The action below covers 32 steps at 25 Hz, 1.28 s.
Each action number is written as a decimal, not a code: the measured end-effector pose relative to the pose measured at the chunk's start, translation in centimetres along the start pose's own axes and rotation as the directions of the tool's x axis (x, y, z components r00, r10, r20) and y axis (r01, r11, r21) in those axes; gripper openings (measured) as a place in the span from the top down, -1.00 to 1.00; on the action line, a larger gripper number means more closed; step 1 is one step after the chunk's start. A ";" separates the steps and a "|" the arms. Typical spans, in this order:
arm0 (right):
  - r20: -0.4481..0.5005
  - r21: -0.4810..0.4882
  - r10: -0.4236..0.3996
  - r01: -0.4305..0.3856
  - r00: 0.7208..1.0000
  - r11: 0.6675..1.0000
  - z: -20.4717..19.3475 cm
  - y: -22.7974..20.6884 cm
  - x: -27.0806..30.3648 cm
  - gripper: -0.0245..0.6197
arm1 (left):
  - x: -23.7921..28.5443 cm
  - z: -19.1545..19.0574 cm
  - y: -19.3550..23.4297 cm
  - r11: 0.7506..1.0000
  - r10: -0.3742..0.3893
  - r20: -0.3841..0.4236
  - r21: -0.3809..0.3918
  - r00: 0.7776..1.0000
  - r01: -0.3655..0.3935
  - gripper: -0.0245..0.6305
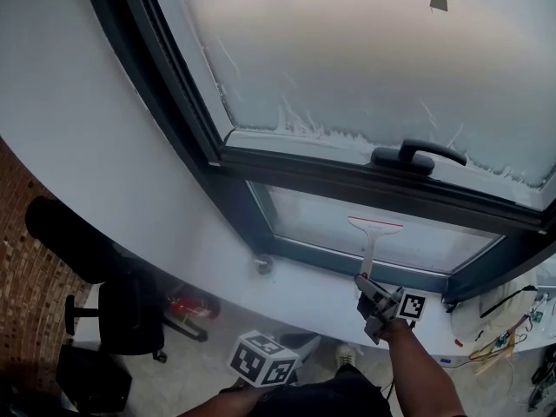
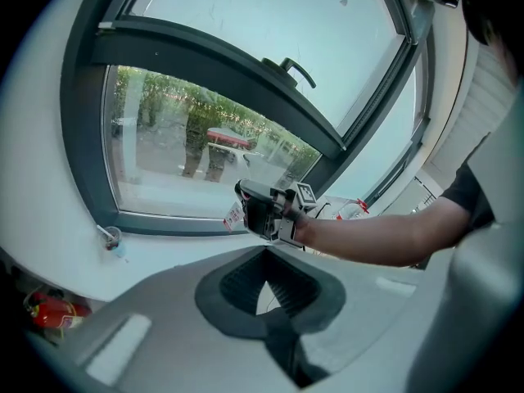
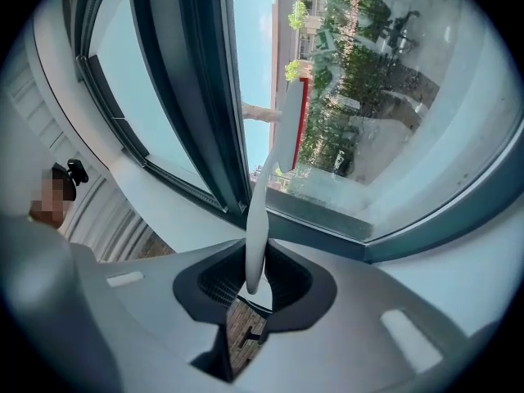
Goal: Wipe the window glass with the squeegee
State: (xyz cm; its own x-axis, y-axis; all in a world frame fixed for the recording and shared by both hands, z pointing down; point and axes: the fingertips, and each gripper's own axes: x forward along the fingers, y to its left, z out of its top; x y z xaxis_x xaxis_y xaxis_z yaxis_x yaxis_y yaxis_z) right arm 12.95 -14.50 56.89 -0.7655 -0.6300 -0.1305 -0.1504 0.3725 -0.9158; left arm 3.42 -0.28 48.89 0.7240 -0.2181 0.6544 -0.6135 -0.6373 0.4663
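Right gripper (image 1: 365,282): its fingers were closed on the lower end of the squeegee's white handle, which stood up between them towards the glass.
Squeegee (image 1: 372,243): held upright in front of the lower pane (image 1: 321,215), with its red-edged blade high on that pane, just under the dark crossbar of the frame.
Left gripper (image 2: 266,278): held low and back from the window, over the floor rather than the sill; its fingers were drawn together at the tips with nothing between them.
Work done, as a judgement: the lower pane looked clear in both gripper views, with trees and a yard plainly seen through it, so little seemed left on it. With the blade near the top edge, this read as the start of a downward stroke.
Work left, as a judgement: the upper pane (image 1: 373,68) looked milky in the head view, with ragged white streaks along its bottom edge near the window handle (image 1: 417,155), so it probably wanted wiping.
Hard to make out: whether the blade was pressed on the glass or just off it; whether the white on the upper pane was foam, frosting or glare.
Cut off: the left gripper's fingers in the head view, where only its marker cube showed.
Sill (image 1: 217,250): a small round thing (image 1: 263,264) sat on it, well apart from the squeegee; what it was could not be told.
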 end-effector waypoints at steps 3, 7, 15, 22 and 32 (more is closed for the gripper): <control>-0.004 0.014 -0.002 0.002 1.000 1.000 -0.3 -1.1 0.0 0.66 | 0.4 -0.4 0.3 1.000 0.009 -0.013 -0.017 1.000 -0.009 0.92; -0.010 0.045 -0.016 0.017 1.000 0.999 -0.8 -3.0 -0.2 0.66 | 1.1 -0.9 0.9 0.999 0.017 -0.030 -0.040 0.999 -0.018 0.92; -0.026 0.098 -0.051 0.053 0.998 0.994 -2.0 -7.3 -0.6 0.67 | 2.4 -1.1 1.8 0.996 0.029 -0.057 -0.078 0.998 -0.033 0.92; -0.040 0.155 -0.082 0.087 0.996 0.984 -3.5 -11.2 -0.8 0.66 | 3.6 -1.3 2.9 0.993 0.040 -0.080 -0.110 0.996 -0.048 0.92; -0.033 0.265 -0.137 0.140 0.990 0.954 -5.6 -17.2 -1.5 0.66 | 5.1 -1.8 3.8 0.986 0.023 -0.089 -0.161 0.996 -0.037 0.92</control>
State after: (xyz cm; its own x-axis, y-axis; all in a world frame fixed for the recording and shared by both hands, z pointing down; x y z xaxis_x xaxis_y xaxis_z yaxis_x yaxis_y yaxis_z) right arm 13.14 -16.15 74.97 -0.7581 -0.6521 0.0084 -0.0853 0.0864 -0.9926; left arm 4.20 -2.46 55.10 0.6787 -0.1661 0.7154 -0.6828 -0.5017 0.5312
